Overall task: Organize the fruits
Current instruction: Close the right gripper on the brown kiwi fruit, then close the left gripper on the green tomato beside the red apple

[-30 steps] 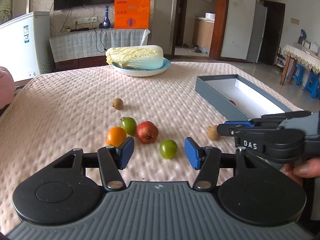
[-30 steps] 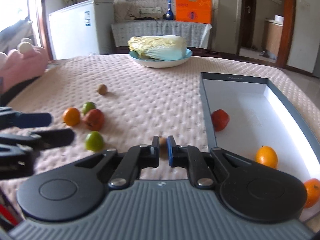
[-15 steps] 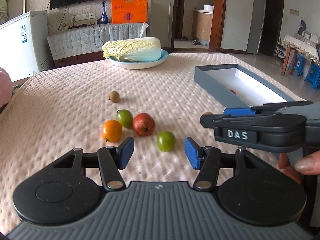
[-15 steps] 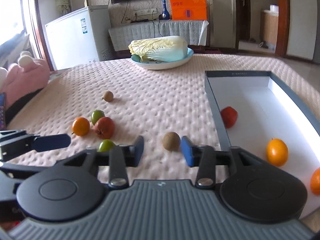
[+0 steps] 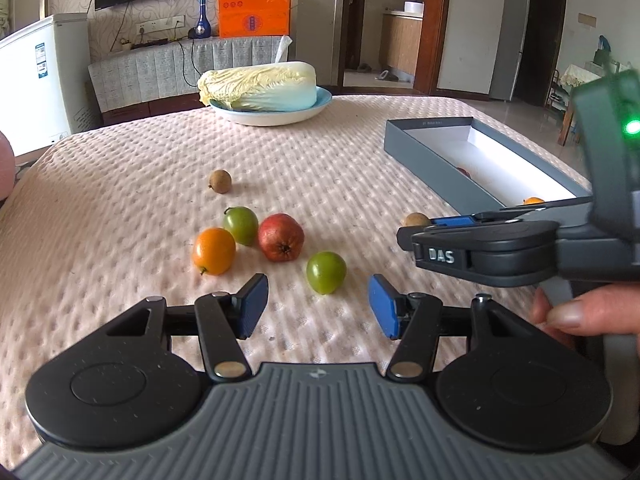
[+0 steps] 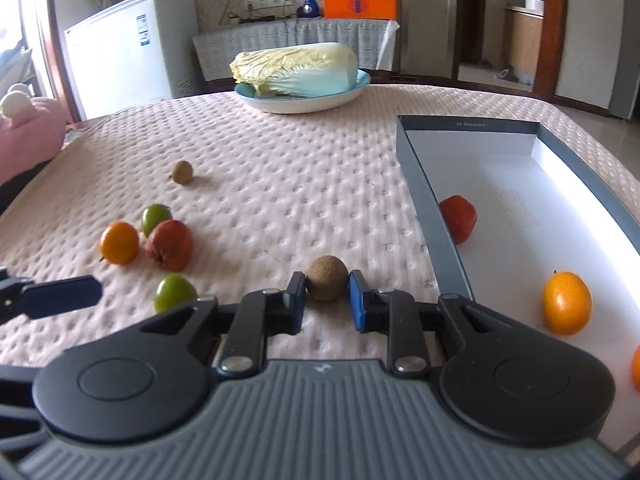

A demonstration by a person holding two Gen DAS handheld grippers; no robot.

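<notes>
Currently, left wrist view: left claw (image 5: pixel 318 306) apart, empty, just short of green fruit (image 5: pixel 326 272) on surface (image 5: pixel 120 184); orange, green, red fruit clustered beyond.

Right wrist view: right claw (image 6: pixel 327 300) flanking brown fruit (image 6: pixel 327 278), left pad touching, right pad's contact unclear. Round, unclamped; could roll or squirt out. Grey box (image 6: pixel 420 184) at right edge, holding red and orange fruit.

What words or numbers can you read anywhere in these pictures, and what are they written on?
"DAS": white letters on the side of the right gripper.
Small print on the far wall of the grey box: too small to read.
Print on the orange carton: too blurred to read.
Sticker on the white fridge: too small to read.
</notes>
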